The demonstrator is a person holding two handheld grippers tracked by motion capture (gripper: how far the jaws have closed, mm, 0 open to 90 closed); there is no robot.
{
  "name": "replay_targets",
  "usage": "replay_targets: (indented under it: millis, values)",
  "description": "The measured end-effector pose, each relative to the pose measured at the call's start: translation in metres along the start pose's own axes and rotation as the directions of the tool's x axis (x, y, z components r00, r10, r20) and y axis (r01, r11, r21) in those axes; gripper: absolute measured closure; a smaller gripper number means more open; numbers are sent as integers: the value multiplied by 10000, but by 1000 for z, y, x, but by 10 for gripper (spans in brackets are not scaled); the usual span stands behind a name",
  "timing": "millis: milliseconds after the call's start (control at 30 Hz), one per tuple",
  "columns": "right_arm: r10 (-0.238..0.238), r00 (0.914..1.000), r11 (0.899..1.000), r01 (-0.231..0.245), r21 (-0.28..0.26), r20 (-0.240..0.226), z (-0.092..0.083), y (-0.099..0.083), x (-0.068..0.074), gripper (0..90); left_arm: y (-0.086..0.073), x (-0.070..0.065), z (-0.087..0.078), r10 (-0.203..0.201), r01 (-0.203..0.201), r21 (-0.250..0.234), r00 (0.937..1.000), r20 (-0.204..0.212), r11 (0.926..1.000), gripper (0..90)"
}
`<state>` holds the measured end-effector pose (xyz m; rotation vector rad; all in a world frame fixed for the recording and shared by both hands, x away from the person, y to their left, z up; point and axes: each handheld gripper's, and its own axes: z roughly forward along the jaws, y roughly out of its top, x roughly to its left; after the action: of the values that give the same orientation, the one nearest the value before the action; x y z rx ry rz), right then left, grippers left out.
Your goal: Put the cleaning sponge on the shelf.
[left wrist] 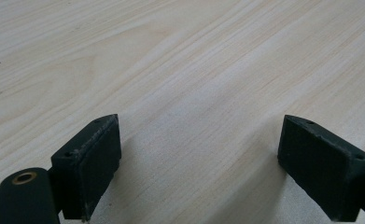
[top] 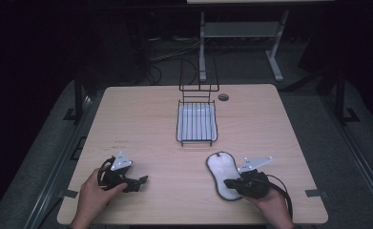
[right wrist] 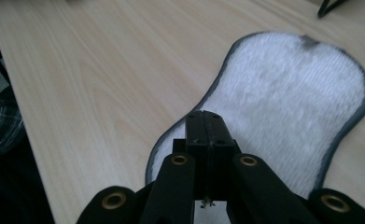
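A white fuzzy pad (top: 221,169) with a dark grey border lies flat on the wooden table (top: 141,124), near the front right. My right gripper (top: 229,182) sits over the pad's near end, jaws pressed together. In the right gripper view the shut jaws (right wrist: 209,126) stand just above the pad (right wrist: 287,107), and nothing visible is pinched between them. My left gripper (top: 143,180) rests at the front left of the table. In the left gripper view it stands open (left wrist: 199,158) over bare wood.
A black wire rack (top: 197,140) with a white tray inside stands at the table's middle, and a taller wire frame (top: 198,76) rises behind it. A round cable hole (top: 223,97) sits near the far edge. A dark floor and a desk frame lie beyond.
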<state>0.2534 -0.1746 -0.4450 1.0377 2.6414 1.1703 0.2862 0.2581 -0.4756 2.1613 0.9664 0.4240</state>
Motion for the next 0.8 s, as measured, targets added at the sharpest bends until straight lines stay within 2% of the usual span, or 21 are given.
replay_targets:
  millis: [133, 367, 800]
  values:
    - [115, 9999, 9997, -115, 199, 2, -1, -8, 2, 896, 0, 0, 0, 3, -3, 1, 10000, 1, 10000, 127]
    - [215, 9997, 9995, -217, 245, 70, -5, -15, 0, 897, 0, 0, 0, -9, 9, 0, 10000, -2, 10000, 126]
    - [578, 9958, 9980, -595, 217, 707, -17, -19, -20, 897, 0, 0, 0, -12, 12, -1, 10000, 0, 10000, 127]
